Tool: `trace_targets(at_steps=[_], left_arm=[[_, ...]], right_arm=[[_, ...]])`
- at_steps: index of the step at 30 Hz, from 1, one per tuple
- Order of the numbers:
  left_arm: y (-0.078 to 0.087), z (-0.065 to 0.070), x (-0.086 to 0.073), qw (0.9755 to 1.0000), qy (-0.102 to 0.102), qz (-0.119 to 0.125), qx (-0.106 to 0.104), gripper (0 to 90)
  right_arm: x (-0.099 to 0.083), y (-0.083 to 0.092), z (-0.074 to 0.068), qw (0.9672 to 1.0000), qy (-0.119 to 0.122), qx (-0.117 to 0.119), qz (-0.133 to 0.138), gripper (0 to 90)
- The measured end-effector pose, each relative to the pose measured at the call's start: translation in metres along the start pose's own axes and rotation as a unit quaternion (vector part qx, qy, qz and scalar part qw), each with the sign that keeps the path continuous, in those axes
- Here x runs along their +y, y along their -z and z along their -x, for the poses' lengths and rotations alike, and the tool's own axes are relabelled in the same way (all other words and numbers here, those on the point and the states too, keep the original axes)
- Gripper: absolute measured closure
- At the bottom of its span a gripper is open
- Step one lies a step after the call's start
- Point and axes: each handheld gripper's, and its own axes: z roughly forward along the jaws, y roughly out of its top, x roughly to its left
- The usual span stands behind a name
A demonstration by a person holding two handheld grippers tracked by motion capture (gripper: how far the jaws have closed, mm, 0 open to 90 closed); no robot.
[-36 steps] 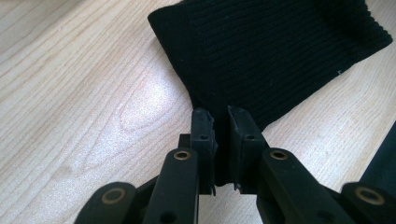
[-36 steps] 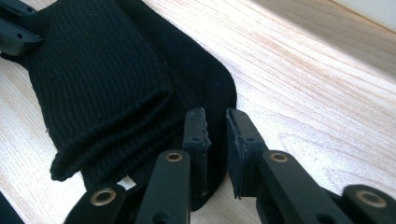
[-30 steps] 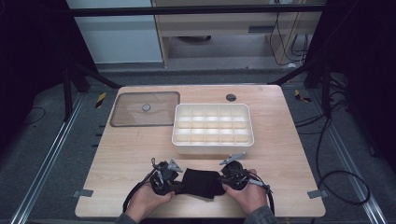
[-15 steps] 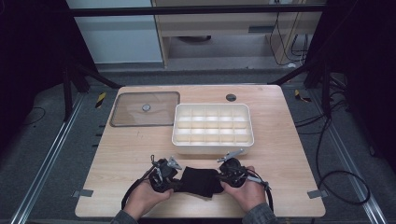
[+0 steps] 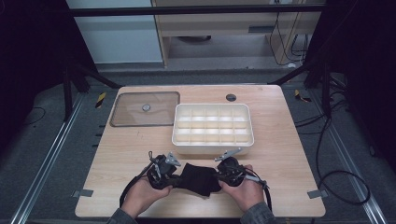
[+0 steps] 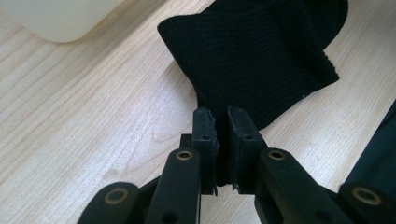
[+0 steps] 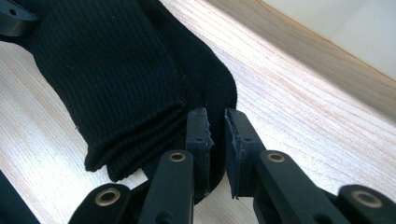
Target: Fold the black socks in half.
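Together we hold a black sock (image 5: pixel 200 178) between our two claws, low on the wooden table (image 5: pixel 289 154) and just in front of the white divided box (image 5: pixel 213 129), on the side nearest us. Our left claw (image 6: pixel 218 122) is clenched on one edge of the sock, the knit cloth pinched between its jaws in the left gripper view, with a pale corner of the box showing past it at the upper left. Our right claw (image 7: pixel 216 122) is clenched on the opposite end, its jaws closed over a rounded fold of the sock, whose ribbed cuff lies doubled just beside them. From above, the left claw (image 5: pixel 164 169) sits at the sock's left end and the right claw (image 5: pixel 229 169) at its right end, each wrapped by a hand, left hand (image 5: pixel 142 196) and right hand (image 5: pixel 246 189). The sock lies bunched and folded on the table between them, not stretched flat. Beyond the box's left side lies a clear flat lid (image 5: pixel 145 108) with a small knob, apart from the box. Behind the box, near the table's far edge, sits a small dark round disc (image 5: pixel 230 97).
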Motion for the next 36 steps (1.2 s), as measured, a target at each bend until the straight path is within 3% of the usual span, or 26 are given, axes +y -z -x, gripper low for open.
trace_targets(at_steps=[22,36], left_arm=[[0.009,0.006,0.013,0.9998,-0.014,0.01,-0.001,82.2],[0.011,-0.001,0.011,0.9999,-0.012,0.01,0.003,82.2]], right_arm=[[0.003,-0.003,-0.004,1.0,0.001,0.002,0.001,80.8],[0.003,-0.006,-0.009,1.0,0.002,0.007,0.0,80.7]])
